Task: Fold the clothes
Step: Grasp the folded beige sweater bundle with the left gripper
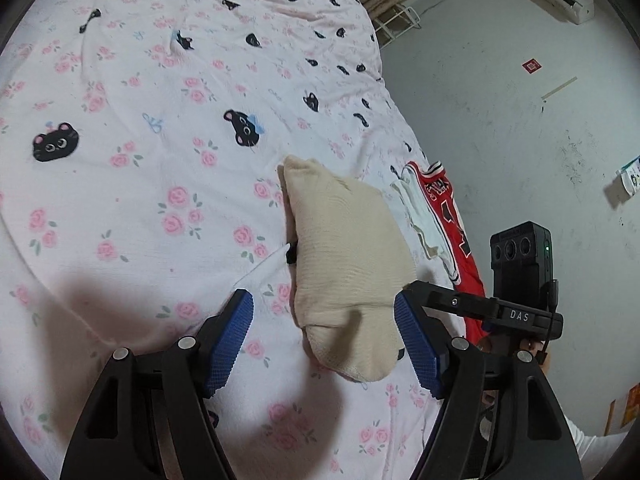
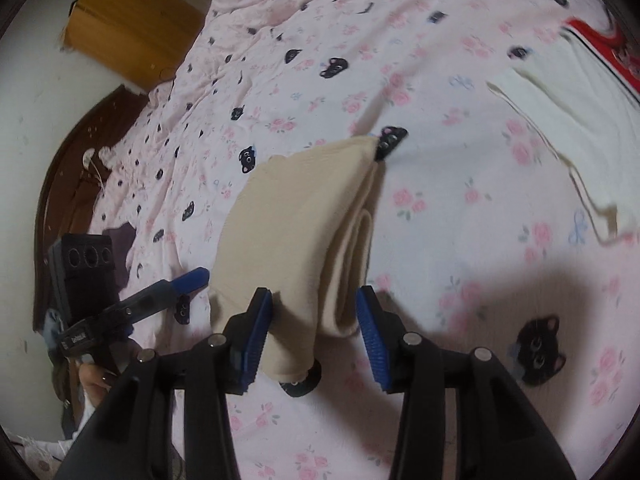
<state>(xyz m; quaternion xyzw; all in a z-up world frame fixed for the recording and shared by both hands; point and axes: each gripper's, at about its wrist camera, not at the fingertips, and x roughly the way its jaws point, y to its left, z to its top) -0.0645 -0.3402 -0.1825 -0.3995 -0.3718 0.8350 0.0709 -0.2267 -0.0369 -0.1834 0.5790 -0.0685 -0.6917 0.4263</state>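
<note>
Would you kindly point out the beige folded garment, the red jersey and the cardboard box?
beige folded garment [image 1: 344, 240], left wrist view, middle of top layer.
red jersey [image 1: 444, 200], left wrist view, chest lettering.
cardboard box [image 2: 128, 28], right wrist view, top face.

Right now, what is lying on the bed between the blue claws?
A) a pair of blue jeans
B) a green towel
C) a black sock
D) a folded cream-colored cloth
D: a folded cream-colored cloth rests on the pink flowery bedsheet, between the open fingers of the left claw; the right claw is open around its near end too, and neither one is squeezing it.
</note>
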